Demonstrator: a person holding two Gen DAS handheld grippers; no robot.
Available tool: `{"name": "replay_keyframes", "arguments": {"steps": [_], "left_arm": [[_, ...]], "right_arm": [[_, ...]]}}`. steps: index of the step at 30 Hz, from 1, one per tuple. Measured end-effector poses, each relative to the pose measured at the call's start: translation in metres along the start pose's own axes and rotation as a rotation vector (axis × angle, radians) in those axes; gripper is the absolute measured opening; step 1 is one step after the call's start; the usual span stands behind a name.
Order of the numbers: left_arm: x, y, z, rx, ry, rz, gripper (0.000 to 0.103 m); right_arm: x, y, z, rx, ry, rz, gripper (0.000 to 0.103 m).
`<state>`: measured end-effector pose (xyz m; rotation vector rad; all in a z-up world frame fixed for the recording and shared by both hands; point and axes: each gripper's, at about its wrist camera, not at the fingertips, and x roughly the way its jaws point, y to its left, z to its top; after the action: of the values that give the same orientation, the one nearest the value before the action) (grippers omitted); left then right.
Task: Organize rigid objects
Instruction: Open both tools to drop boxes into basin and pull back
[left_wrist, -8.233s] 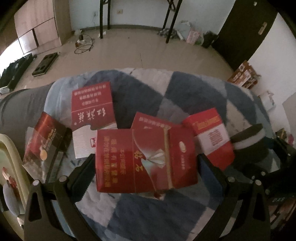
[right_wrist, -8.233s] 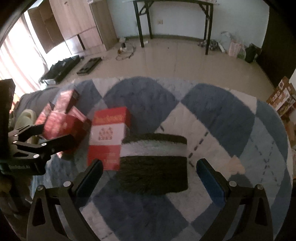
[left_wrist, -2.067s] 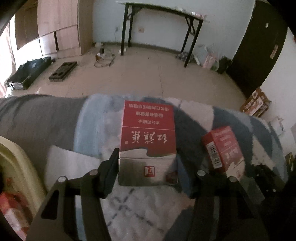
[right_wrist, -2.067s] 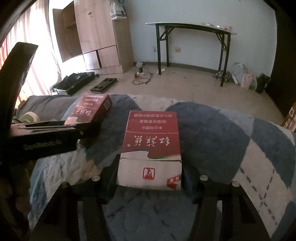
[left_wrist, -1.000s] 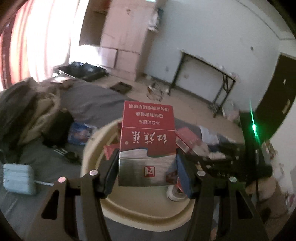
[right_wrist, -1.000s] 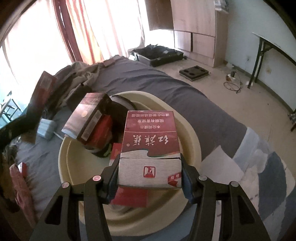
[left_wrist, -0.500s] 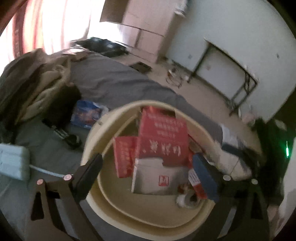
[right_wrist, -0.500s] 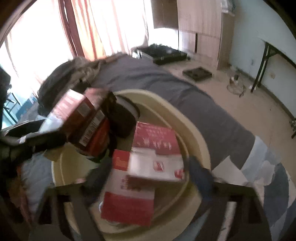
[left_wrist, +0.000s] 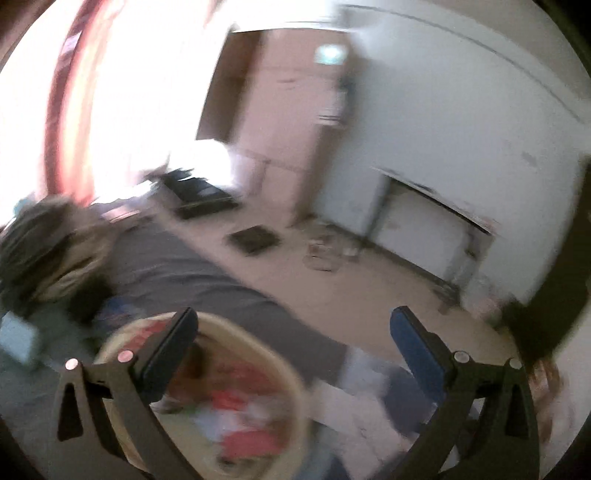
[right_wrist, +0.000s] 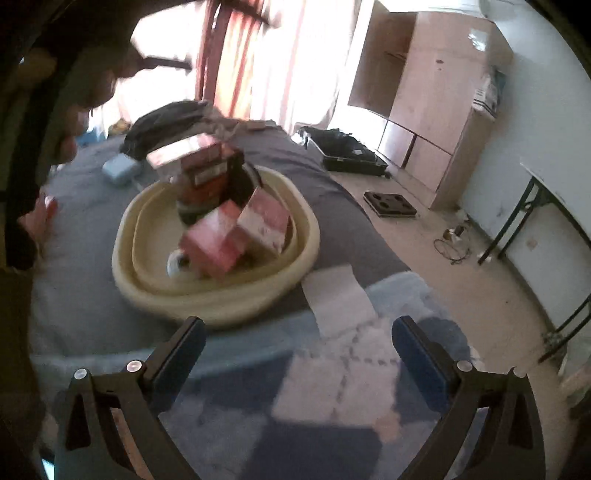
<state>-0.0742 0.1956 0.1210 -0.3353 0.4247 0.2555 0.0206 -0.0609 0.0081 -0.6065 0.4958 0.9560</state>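
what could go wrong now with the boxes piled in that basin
The red boxes lie tilted and heaped in the cream basin; the top box perches high and could slide out. Both the right tongs and left tongs are open and empty, so nothing steadies the pile.

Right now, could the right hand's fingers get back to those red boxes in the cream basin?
Probably yes. The right gripper is open and empty, and only bare blue rug lies between it and the cream basin, where the red boxes sit uncovered.

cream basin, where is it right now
In the right wrist view the cream basin sits left of centre on the grey bedding, beyond the open right gripper, with red boxes piled inside it.
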Motion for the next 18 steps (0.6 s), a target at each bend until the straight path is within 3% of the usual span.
{"name": "replay_keyframes", "arguments": {"steps": [4,8,11,13,18], "left_arm": [[0.004,-0.056,-0.051,0.305,0.119,-0.063,0.103],[-0.013,-0.045,-0.09,0.36,0.106,0.031,0.103],[-0.026,-0.028,-0.119,0.402,0.086,0.135,0.103],[-0.033,-0.009,-0.143,0.389,0.088,0.158,0.103],[-0.004,0.015,-0.195,0.364,0.277,0.155,0.103]], "right_arm": [[-0.007,-0.003,-0.021,-0.033,-0.035,0.203,0.103],[0.007,-0.005,-0.061,-0.079,-0.037,0.386,0.103],[0.027,-0.012,-0.073,-0.041,0.029,0.36,0.103],[0.04,-0.009,-0.068,-0.039,0.051,0.303,0.103],[0.056,0.005,-0.052,-0.047,0.061,0.239,0.103]]}}
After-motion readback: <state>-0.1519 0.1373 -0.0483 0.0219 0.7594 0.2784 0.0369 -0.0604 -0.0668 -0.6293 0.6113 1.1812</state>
